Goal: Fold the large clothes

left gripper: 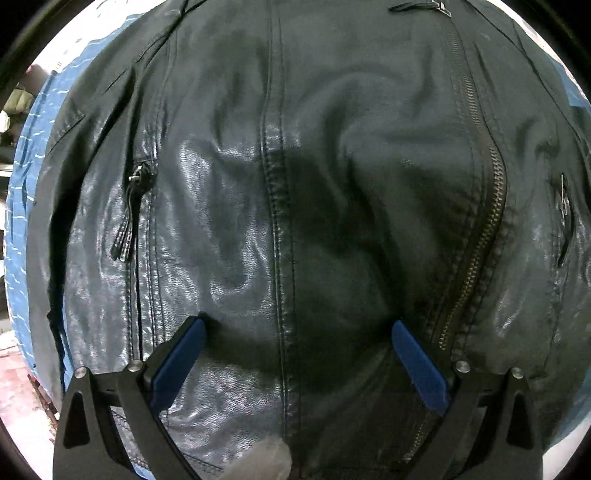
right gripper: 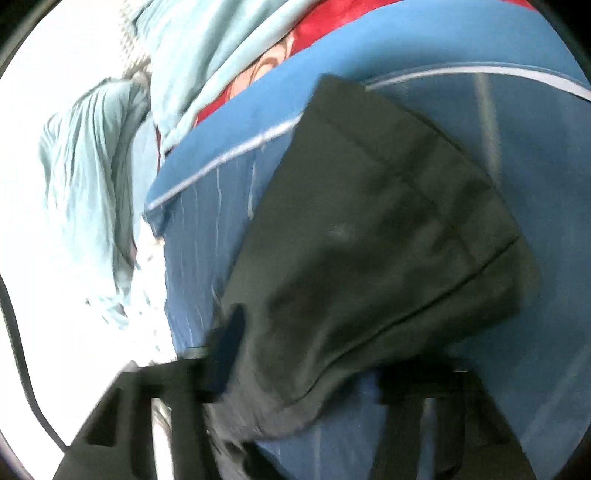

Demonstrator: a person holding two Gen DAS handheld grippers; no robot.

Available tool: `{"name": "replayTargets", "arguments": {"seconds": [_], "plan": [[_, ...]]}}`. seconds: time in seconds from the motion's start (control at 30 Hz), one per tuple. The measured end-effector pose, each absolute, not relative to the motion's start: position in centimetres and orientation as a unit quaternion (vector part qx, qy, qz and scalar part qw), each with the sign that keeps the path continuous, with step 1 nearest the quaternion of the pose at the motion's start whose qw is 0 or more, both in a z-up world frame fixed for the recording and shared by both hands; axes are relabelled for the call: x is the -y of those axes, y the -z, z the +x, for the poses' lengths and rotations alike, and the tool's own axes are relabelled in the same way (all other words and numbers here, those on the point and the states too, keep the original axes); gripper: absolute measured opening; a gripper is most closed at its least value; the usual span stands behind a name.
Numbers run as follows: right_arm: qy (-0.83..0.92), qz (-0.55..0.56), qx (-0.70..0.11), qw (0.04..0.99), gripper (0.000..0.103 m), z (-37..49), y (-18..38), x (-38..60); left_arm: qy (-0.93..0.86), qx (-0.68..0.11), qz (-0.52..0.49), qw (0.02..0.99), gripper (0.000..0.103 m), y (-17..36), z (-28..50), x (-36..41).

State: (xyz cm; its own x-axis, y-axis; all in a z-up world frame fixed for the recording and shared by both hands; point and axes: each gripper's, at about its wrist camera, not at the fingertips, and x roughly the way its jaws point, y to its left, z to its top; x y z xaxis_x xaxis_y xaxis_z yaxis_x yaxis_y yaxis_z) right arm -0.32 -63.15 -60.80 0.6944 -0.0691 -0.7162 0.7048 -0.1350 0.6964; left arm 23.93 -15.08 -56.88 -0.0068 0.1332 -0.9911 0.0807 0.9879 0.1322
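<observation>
Leather glare; blurred, overexposed right view

Motion blur smears the right gripper [right gripper: 306,369], so its jaws' state is unreadable. The jacket [left gripper: 295,184] overruns the left wrist view's edges.

**A:** looks like a bedroom in someone's home?

**B:** yeah, the work surface is a bed with a blue striped sheet [right gripper: 207,236], there's a rumpled pale blue blanket [right gripper: 207,48] and a red printed cover [right gripper: 332,18] piled behind it. Pretty lived-in.
</observation>
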Motion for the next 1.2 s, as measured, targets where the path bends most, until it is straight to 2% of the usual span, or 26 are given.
{"name": "replayTargets", "arguments": {"seconds": [0.03, 0.13, 0.27, 0.43, 0.53, 0.77, 0.9, 1.0, 1.2], "plan": [[0.314, 0.684, -0.225, 0.618, 0.014, -0.6, 60.7, 63.7, -0.018, -0.708, 0.077, 0.702, 0.103, 56.6, 24.1, 15.2], [0.331, 0.659, -0.222, 0.638, 0.007, 1.2, 58.5, 65.0, -0.02, -0.675, 0.087, 0.732, 0.103, 54.5, 24.8, 15.8], [0.346, 0.623, -0.217, 0.667, 0.007, 1.4, 53.9, 66.4, -0.026, -0.636, 0.085, 0.766, 0.103, 52.0, 26.0, 16.1], [0.325, 0.566, -0.226, 0.723, 0.006, 4.2, 46.7, 64.2, -0.065, -0.631, 0.089, 0.768, 0.103, 51.1, 27.6, 15.1], [0.298, 0.522, -0.233, 0.764, 0.006, 7.9, 42.0, 61.2, -0.097, -0.636, 0.068, 0.762, 0.103, 50.6, 28.2, 12.2], [0.188, 0.399, -0.304, 0.845, 0.006, 19.5, 36.0, 49.3, -0.174, -0.641, 0.002, 0.747, 0.103, 49.6, 27.3, 4.8], [0.1, 0.323, -0.355, 0.872, 0.006, 26.5, 35.8, 39.2, -0.227, -0.637, -0.037, 0.736, 0.103, 49.2, 26.1, -1.0], [0.032, 0.251, -0.395, 0.883, 0.006, 31.3, 37.7, 30.0, -0.279, -0.629, -0.071, 0.722, 0.103, 49.2, 24.0, -5.6], [-0.057, 0.08, -0.502, 0.859, 0.006, 35.9, 47.3, 11.6, -0.358, -0.624, -0.155, 0.677, 0.103, 49.5, 17.8, -12.0]]}}
